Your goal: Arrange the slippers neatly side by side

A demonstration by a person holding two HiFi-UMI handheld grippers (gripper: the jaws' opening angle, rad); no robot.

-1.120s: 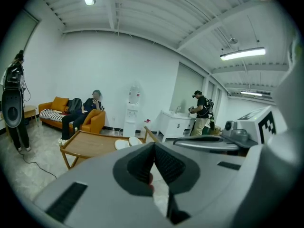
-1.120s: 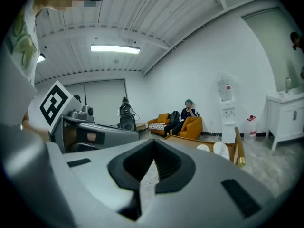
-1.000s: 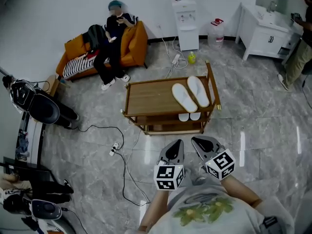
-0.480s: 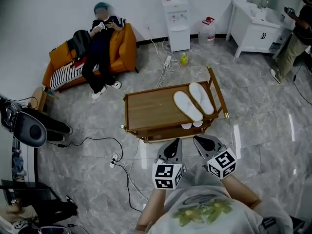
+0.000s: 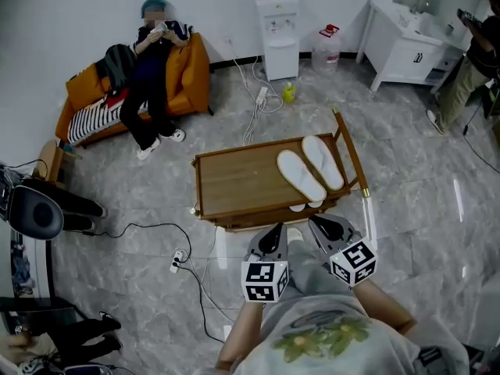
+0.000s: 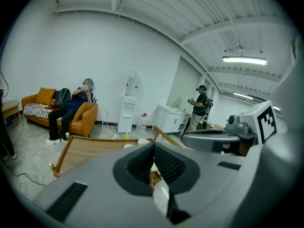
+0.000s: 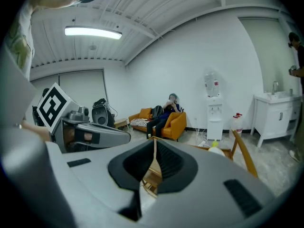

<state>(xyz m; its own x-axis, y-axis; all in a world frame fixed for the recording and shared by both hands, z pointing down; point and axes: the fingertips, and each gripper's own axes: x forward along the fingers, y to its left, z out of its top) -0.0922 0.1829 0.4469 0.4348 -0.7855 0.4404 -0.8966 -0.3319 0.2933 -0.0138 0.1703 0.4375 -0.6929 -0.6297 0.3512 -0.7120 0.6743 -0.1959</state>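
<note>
- The two slippers (image 5: pixel 311 169) lie on top of the table (image 5: pixel 234 180), at its right end.
- They lie just beside each other and almost line up. The left slipper (image 5: pixel 301 175) sits a bit closer to the person than the right slipper (image 5: pixel 323 162).
- Each slipper is long from the far left to the near right, so they lie slanted on the table, not straight with its edge.
- The left gripper (image 5: pixel 276 232) has its jaws together, with nothing in them.
- The right gripper (image 5: pixel 319 226) has its jaws together too, and it is empty.
- Both grippers are held out over the floor, just at the near side of the table. They are not touching the slippers.
- The slippers are ahead of the grippers and a little to the right.
- The right gripper is closer to them. The near end of the left slipper is almost right in front of it.
- I think the jaws must open first. Then the right gripper has the shorter way to reach in and nudge the slippers so their ends match.
</note>
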